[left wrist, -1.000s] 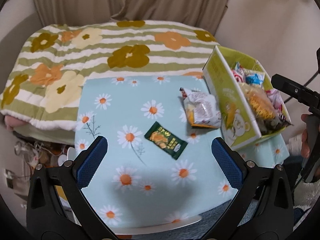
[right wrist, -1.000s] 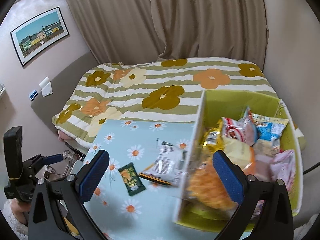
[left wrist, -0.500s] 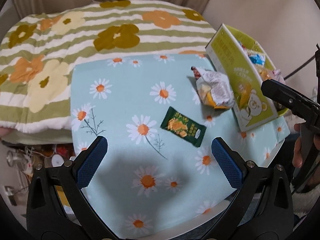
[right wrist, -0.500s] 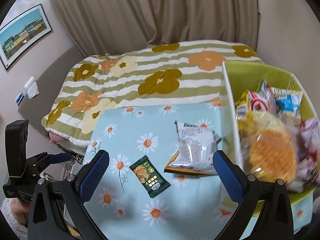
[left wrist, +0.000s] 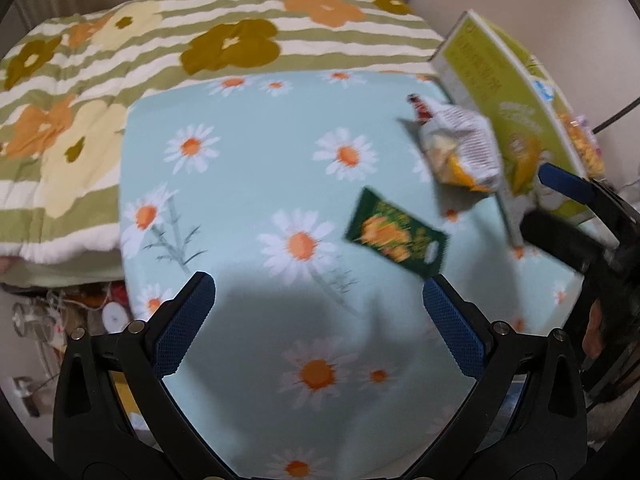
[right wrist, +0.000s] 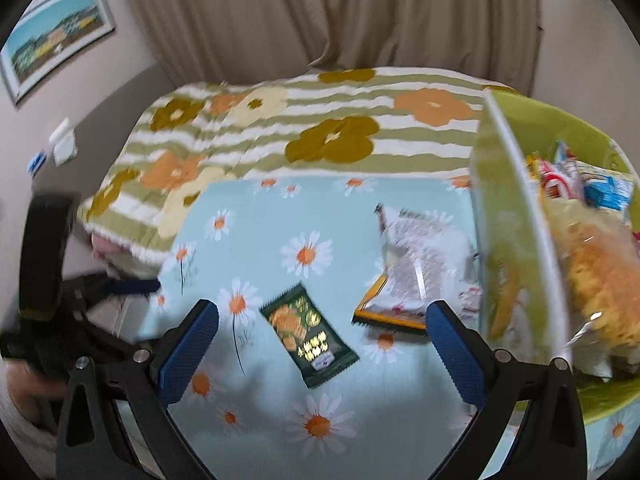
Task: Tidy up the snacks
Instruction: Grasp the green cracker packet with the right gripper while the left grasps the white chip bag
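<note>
Sitting at the far left is the bed [left wrist: 120, 60] under its striped flower blanket, filling less of the left wrist view than a second ago as that camera is tilting down and closing in on the counter [left wrist: 256, 184] with its daisy cloth. The left tool [left wrist: 316, 320] is hovering over the near part of the cloth with its blue pads spread wide and nothing between them, just as wide as before.

Moving right, the green snack packet [left wrist: 394, 236] is lying flat on the cloth, now showing larger and just beyond the left tool's right pad, where a second ago it sat well ahead between the pads. Beyond it to the right, the white and orange snack bag [left wrist: 460, 148] is lying beside the green box [left wrist: 504, 92], which is standing on the counter's right edge full of snacks.

From the right wrist view, the right tool [right wrist: 320, 348] is also gaping wide and empty. It is now hanging over the green snack packet [right wrist: 308, 336] and the near corner of the white and orange snack bag [right wrist: 412, 268], having swung left from above the green box [right wrist: 516, 248], which a second ago sat between its pads. Both views are blurred.
</note>
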A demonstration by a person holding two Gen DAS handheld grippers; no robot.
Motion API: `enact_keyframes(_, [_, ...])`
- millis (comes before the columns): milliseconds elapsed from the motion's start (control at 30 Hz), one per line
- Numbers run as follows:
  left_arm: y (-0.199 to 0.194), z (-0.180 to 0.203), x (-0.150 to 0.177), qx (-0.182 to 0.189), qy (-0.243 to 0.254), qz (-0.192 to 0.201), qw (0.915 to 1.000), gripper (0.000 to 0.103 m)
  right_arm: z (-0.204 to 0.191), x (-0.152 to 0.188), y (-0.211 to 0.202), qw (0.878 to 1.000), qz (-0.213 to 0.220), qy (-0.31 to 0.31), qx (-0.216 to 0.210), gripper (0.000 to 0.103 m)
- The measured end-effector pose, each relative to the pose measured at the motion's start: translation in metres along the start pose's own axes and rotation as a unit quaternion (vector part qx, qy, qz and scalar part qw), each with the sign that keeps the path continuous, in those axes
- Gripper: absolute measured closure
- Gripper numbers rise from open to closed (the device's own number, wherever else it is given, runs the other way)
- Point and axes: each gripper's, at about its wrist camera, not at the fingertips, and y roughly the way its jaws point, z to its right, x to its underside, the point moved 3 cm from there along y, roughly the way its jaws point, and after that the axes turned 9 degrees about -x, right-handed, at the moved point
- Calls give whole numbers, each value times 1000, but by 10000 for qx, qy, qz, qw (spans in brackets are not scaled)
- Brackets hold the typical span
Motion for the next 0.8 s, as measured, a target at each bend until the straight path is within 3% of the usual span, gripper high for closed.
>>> enact_keyframes(233, [17, -24, 9, -209, -282, -178, 9992, 0, -12, 41, 48, 9943, -497, -899, -283, 2])
enact_keyframes(333, [21, -29, 6, -251, -347, -189, 9989, 0, -11, 46, 68, 9913, -672, -1067, -382, 18])
enact_keyframes(533, [24, -30, -11, -300, -377, -112, 9988, 0, -9, 42, 82, 9861, -573, -1514, -360, 22])
enact_keyframes(667, [25, -27, -20, -274, -389, -81, 9988, 0, -9, 40, 90, 9828, -603, -1698, -401, 35])
enact_keyframes(800, [27, -23, -26, -265, -394, -88, 9988, 0, -12, 39, 94, 9804, -562, -1851, -386, 39])
